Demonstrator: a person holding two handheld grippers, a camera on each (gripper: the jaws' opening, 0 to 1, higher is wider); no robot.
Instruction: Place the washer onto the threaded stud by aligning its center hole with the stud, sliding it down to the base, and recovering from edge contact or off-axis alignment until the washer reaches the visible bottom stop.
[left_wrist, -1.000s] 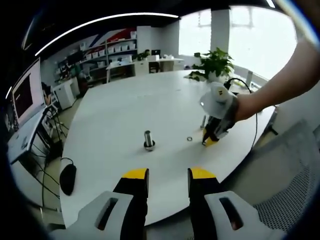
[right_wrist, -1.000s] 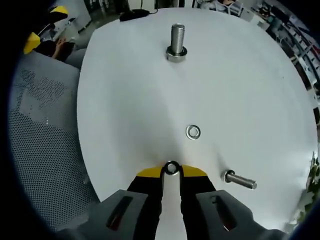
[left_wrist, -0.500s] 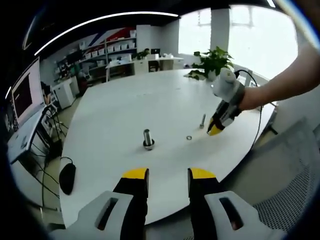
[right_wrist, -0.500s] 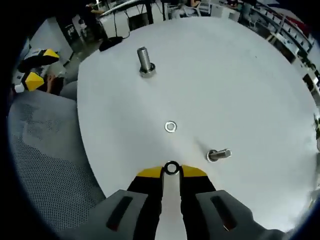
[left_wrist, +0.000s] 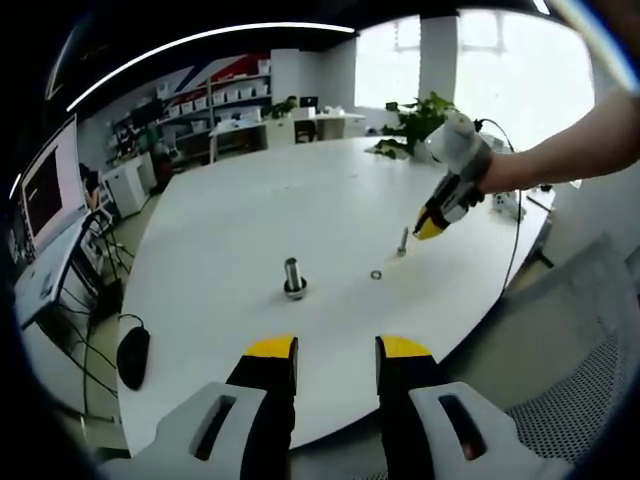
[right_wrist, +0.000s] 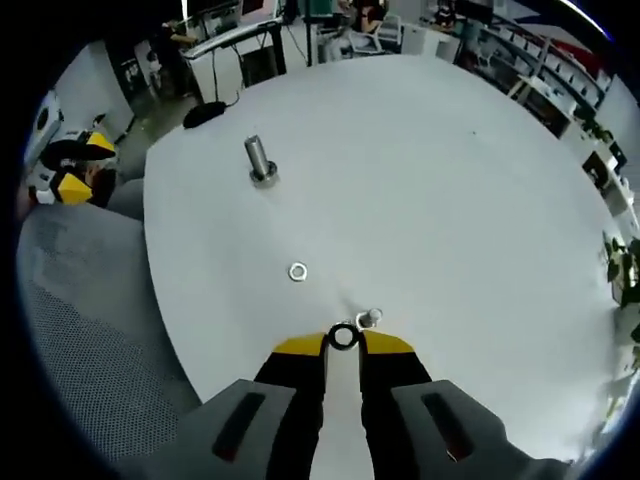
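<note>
A washer is pinched between the yellow tips of the right tool, seen edge-on to the jaws with its hole open toward the camera; the jaws are closed on its rim. Just past it a small bolt is partly hidden by the tips, and whether it stands or lies cannot be told there. In the left gripper view the same bolt appears as a thin upright shape just below the right tool, which is held above the surface by a hand whose arm is cut off at the frame edge; the washer in its tips is too small to be made out from here.

The surface is a large white rounded table. The stud stands upright on it with a nut at its base, well apart from the right tool. A second washer lies flat between stud and bolt.

The left tool is held low at the near edge of the surface, its jaws parted with nothing between them. A dark mouse lies off the surface's edge. Shelves, desks, a monitor, a plant and bright windows are seen around the room. A grey mesh chair is seen beside the surface.
</note>
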